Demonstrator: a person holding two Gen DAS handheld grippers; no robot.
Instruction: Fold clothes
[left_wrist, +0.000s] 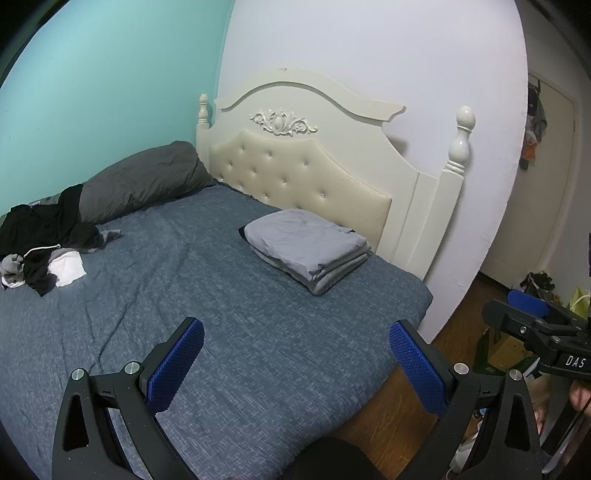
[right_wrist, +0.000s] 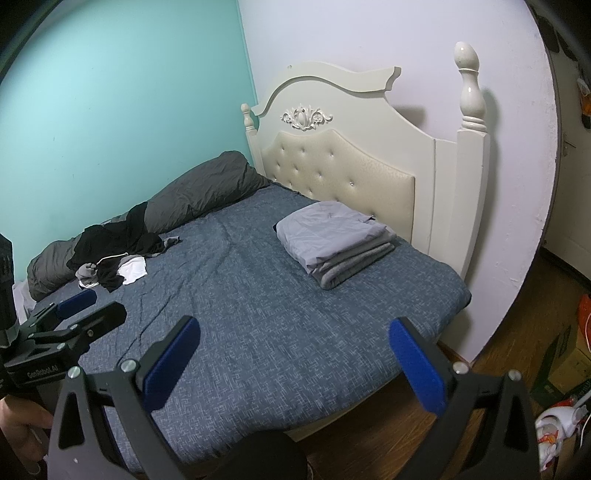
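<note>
Hovering over the bed (left_wrist: 221, 295), left hand-held gripper (left_wrist: 295, 365) and right hand-held gripper (right_wrist: 293, 363) both spread empty; folded stack (left_wrist: 306, 247) beside its headboard (left_wrist: 295, 170), unfolded clothes pile (left_wrist: 44, 243) near its far side.

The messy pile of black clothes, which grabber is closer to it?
Left. The left gripper hangs over the bed on the side where the pile of black clothes lies. The right gripper is farther off, past the bed's edge above the floor.
</note>
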